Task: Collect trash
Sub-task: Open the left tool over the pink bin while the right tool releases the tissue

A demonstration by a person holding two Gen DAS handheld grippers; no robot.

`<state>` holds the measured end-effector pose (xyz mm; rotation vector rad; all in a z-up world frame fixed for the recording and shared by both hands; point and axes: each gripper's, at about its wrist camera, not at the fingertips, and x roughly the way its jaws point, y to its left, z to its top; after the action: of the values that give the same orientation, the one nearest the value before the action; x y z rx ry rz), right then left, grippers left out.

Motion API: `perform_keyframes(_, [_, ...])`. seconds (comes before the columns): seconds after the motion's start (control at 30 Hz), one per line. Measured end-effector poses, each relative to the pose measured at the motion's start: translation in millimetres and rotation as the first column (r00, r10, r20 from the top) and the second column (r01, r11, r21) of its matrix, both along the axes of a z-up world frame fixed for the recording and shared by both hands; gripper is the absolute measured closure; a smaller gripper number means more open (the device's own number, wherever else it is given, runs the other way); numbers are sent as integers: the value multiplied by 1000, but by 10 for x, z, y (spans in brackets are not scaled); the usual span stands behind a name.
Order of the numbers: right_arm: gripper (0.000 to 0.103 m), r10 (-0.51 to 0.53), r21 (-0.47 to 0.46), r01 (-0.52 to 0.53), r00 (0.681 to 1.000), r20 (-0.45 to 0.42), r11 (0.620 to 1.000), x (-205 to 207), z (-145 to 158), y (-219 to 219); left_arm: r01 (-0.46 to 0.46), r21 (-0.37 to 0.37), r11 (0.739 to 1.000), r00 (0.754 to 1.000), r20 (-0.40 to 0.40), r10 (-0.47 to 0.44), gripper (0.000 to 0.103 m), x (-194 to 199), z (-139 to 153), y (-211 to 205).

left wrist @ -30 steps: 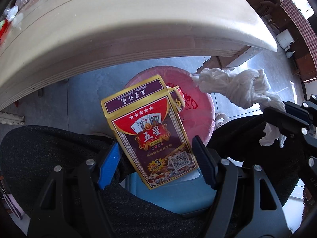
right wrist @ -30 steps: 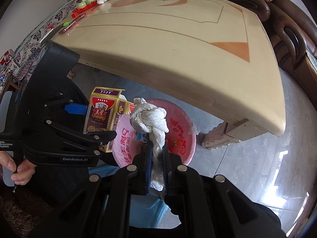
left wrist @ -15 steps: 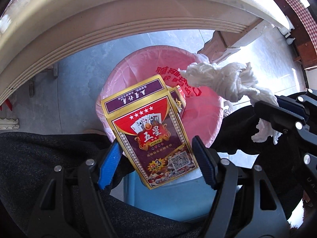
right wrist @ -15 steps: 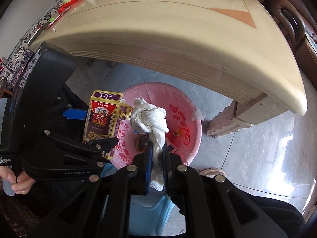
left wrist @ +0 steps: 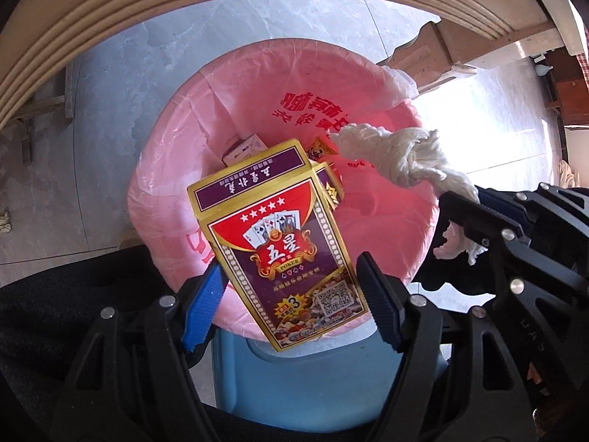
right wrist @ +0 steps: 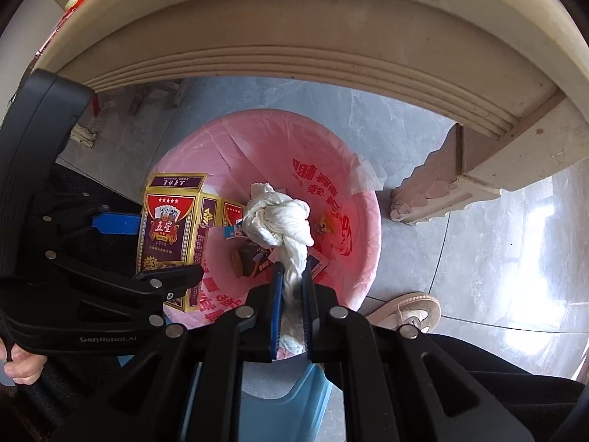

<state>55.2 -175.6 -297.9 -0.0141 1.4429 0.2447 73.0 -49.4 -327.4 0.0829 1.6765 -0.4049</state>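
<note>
Left tool (left wrist: 289, 294): jaws apart to the box's width, pads clamped on a playing-card box (left wrist: 279, 243); box upright-ish, tilted, sticking fwd past the fingertips.
Right tool (right wrist: 292, 309): jaws together, pinching a knotted white rag (right wrist: 279, 221) by its tail; the knot hangs ahead of the tips.
Trash bin (right wrist: 364, 221): pink bag liner w/ red print, on the floor straight ahead of and below both tools; blue tub under the liner shows at the near edge. Already inside: small cartons and wrappers, exact kinds too small to tell.
Changed vs a sec ago: both tools came down and tipped nose-down. The bench (right wrist: 294, 37) top filled the upper view before; now only its moulded edge arcs over the top, and the bin mouth fills the middle. The grips didn't change, same hold on box and rag.
Position now: in the right view the rag knot sits over the bin's middle; the box is over the near-left rim area, seems inside the mouth in the left view.
Meaning for task: carry phase looks about done, both items seem lined up for the drop. Next is prob opening each tool.
Risk: box is near the rim, could tip outside; the rag may snag on a pad.
Other: a sandal (right wrist: 405, 313) on the floor right of the right tool; person's hand (right wrist: 18, 364) on the left tool's handle.
</note>
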Motion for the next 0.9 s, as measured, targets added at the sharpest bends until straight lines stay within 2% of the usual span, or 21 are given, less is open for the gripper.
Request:
perform_keyframes(0.1, [93,-8,16,9,999,-37,1000,55,-181,10,-8,-4,1000,999,-35,8,33,73,-152,-5])
perform_keyframes(0.4, [93,-3,11,4,997,-83,1000,121,-458,25,-11,66,998,994,-109,18,33,130,-539,-27])
perform_keyframes(0.53, [93,-3,22,5,994,-106,1000,164,-532,26,-34,68,997,991,-129,43,33,183,-642,-3])
perform_keyframes(0.7, [90,0,14,1,993,-114,1000,177,-582,22,-41,116,992,990,-127,55,32,206,-679,-20])
perform_keyframes(0.77, [82,-2,8,3,993,-117,1000,182,-609,29,-37,118,992,990,-134,53,32,207,-688,-32])
perform_keyframes(0.83, [67,-8,-12,7,993,-117,1000,200,-644,40,-27,148,989,991,-124,45,30,205,-703,-48])
perform_keyframes(0.9, [63,-15,-12,13,993,-116,1000,203,-665,28,-29,157,987,991,-122,49,30,210,-719,-42])
